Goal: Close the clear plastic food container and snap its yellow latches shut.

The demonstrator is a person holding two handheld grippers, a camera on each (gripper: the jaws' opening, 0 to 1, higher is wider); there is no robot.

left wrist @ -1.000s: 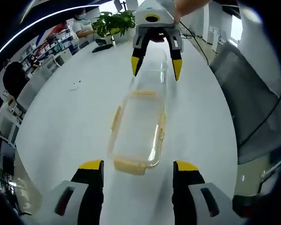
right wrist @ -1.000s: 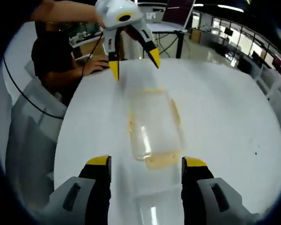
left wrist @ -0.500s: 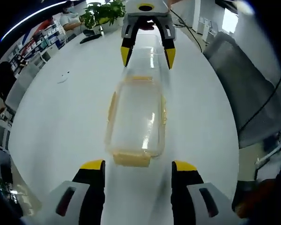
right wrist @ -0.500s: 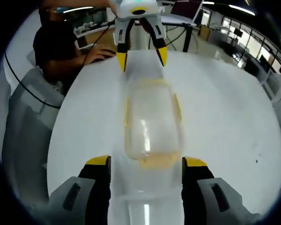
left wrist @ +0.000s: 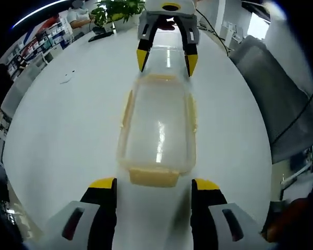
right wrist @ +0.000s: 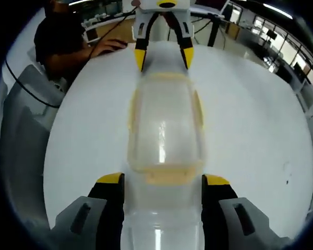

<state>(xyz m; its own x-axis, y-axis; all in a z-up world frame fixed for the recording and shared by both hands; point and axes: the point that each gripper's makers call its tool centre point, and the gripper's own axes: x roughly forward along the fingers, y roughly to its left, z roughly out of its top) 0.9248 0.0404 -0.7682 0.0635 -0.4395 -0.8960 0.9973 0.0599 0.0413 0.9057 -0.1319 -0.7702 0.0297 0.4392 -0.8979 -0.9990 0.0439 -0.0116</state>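
White table (left wrist: 57,120) stretches toward an office background, with the clear container (left wrist: 157,130) lying on it, long axis running from near to far between both tools. Left gripper (left wrist: 154,183) and right gripper (right wrist: 162,180) face each other, jaws spread wide, grasping nothing, just short of its yellow end latches (left wrist: 154,176).

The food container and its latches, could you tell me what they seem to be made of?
The container looks like clear glossy plastic: the white table shows through and a light streak glints on top. The latches look like translucent yellow plastic, probably softer.
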